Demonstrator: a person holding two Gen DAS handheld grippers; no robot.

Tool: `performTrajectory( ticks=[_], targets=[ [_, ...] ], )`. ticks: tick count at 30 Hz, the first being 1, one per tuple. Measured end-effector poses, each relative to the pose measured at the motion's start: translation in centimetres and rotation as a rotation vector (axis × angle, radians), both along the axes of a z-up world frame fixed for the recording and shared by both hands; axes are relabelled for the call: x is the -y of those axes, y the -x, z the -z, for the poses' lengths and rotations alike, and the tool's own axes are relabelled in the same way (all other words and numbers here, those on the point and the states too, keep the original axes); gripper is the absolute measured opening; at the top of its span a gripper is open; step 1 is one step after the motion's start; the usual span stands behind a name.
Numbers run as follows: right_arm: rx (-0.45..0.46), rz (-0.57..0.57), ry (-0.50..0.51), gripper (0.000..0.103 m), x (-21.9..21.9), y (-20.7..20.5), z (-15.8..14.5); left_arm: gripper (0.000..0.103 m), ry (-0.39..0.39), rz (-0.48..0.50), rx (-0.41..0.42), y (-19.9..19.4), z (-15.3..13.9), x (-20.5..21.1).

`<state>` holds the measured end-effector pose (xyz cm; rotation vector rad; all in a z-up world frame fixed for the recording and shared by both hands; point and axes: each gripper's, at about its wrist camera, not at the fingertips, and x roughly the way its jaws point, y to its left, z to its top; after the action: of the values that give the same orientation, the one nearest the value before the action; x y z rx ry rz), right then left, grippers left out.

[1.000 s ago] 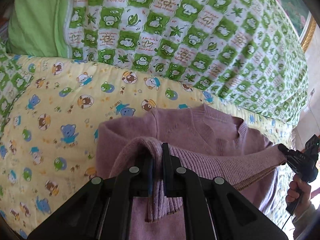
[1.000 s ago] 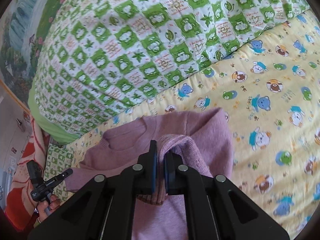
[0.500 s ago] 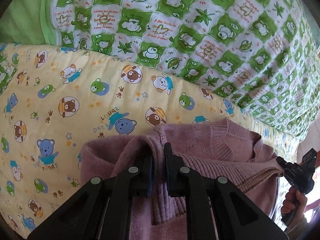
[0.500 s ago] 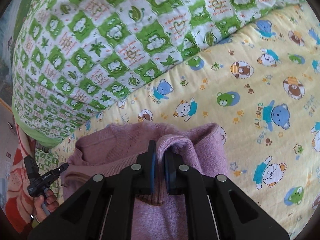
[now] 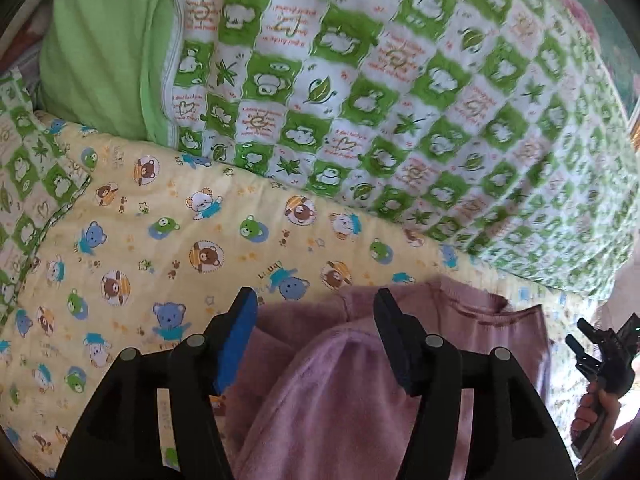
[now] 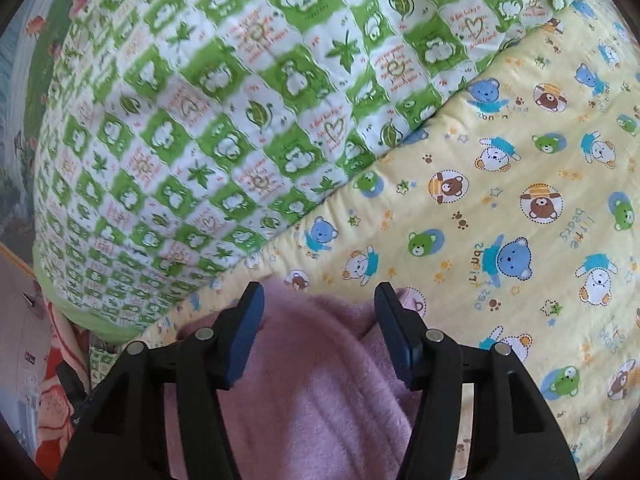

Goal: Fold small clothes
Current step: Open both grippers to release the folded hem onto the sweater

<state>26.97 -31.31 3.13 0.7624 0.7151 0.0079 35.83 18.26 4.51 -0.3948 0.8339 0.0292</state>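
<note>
My left gripper (image 5: 314,300) and right gripper (image 6: 318,294) have just been opening; both jaws now stand apart over the purple sweater (image 5: 352,396), pads clear of it. It lies folded on my yellow sheet (image 5: 160,248), with the green quilt (image 5: 400,92) beyond.

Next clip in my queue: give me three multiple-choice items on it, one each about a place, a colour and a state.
1. The sweater lies on:
A. the yellow bear-print sheet
B. a wooden floor
C. a metal rack

2. The sweater's colour is:
A. navy
B. mauve pink
C. black

3. The left gripper and the right gripper are:
A. both clamped on cloth
B. one open, one shut
C. both open

Key: 1 A, the bear print surrounds the sweater. 2 B, seen in both wrist views. 3 C, the fingers have just been opening and stand apart, the fold lying loose between them.
</note>
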Motion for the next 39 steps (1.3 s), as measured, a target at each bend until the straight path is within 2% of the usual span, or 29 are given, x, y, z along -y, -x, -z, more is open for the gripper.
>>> performTrajectory(
  ticks=[5,9,13,15,18,21,24,26,29,30,33,34,35,39],
  targets=[
    [0.065,-0.067,0.074,0.059,-2.5,2.7,-1.9,0.061,0.011,0.145,0.023,4.0,-0.7,4.1],
    [0.086,-0.196,0.131,0.059,-6.6,4.7,-1.7,0.061,0.036,0.327,-0.032,6.6,1.6,9.7],
    [0.083,-0.414,0.202,0.057,-12.7,6.2,0.3,0.059,0.033,0.427,-0.087,8.1,4.6,13.9],
    [0.063,-0.496,0.218,0.049,-14.9,6.1,1.7,0.059,0.014,0.462,-0.098,8.0,5.8,15.4],
    [-0.011,-0.604,0.232,0.034,-17.5,4.9,4.7,0.056,-0.068,0.516,-0.125,6.6,7.9,17.1],
    [-0.049,-0.639,0.322,0.032,-18.4,3.2,6.7,0.052,-0.131,0.540,-0.143,4.5,9.0,17.2],
    [-0.053,-0.596,0.436,0.030,-17.5,1.1,7.2,0.051,-0.165,0.523,-0.131,1.8,8.6,16.1],
    [-0.044,-0.551,0.467,0.030,-16.5,-0.1,6.9,0.051,-0.195,0.486,-0.107,0.0,7.8,14.9],
    [-0.016,-0.457,0.492,0.027,-14.1,-2.3,5.9,0.051,-0.247,0.356,-0.084,-3.1,6.7,11.6],
    [-0.007,-0.403,0.516,0.027,-13.1,-2.8,5.5,0.049,-0.240,0.308,-0.087,-4.0,6.6,10.0],
    [-0.001,-0.258,0.493,0.025,-9.3,-3.7,4.8,0.018,-0.086,0.236,-0.111,-5.6,7.0,5.7],
    [-0.001,-0.215,0.474,0.024,-8.2,-3.8,4.8,0.013,-0.045,0.213,-0.117,-5.8,7.2,4.6],
    [0.002,-0.183,0.442,0.017,-7.1,-3.9,4.8,0.013,-0.010,0.188,-0.111,-5.7,7.2,3.6],
    [0.004,-0.073,0.332,0.017,-4.0,-3.2,5.0,0.013,0.095,0.062,-0.096,-4.4,7.4,0.4]
  ],
)
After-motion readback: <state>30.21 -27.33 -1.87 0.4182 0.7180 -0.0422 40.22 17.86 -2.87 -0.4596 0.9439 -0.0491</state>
